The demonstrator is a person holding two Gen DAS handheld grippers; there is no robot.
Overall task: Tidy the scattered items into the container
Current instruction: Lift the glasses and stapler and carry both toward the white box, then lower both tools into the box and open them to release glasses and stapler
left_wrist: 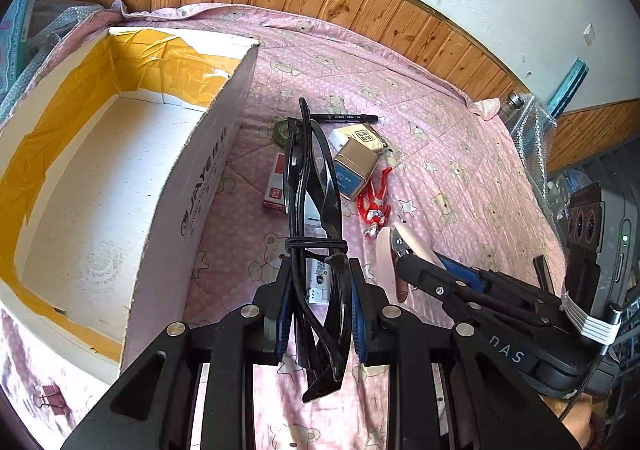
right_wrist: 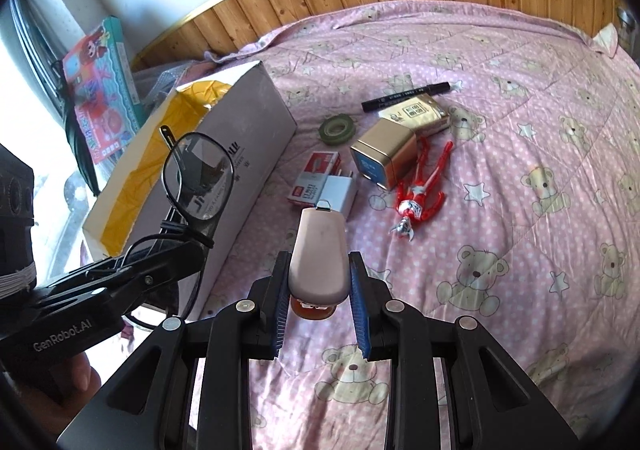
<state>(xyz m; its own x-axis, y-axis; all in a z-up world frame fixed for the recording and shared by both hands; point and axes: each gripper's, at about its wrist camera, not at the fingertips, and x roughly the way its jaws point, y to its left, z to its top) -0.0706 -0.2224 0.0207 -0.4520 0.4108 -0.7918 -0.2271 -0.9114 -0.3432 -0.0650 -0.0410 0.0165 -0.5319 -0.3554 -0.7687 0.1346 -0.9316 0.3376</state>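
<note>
**Both grippers loaded, beside the open box**

- Left gripper (left_wrist: 318, 274): clamped on folded black glasses (left_wrist: 314, 185), lenses raised upright above the fingers; held level, just right of the cardboard box (left_wrist: 192, 185), above the bedspread (left_wrist: 460, 169).
- Right gripper (right_wrist: 318, 270): closed on a pink stapler (right_wrist: 318, 250), nose pointing forward; angled in from the right, close beside the left tool.
- Box: open-topped, yellow tape along the inner rim; nothing visible inside.
- Loose items on the bedspread, beyond the grippers: white charger (right_wrist: 340, 191), red-white staple box (right_wrist: 314, 177), red toy figure (right_wrist: 420, 189), gold tin (right_wrist: 382, 159), green tape roll (right_wrist: 336, 127), gold packet (right_wrist: 416, 113), black marker (right_wrist: 406, 95).
</note>
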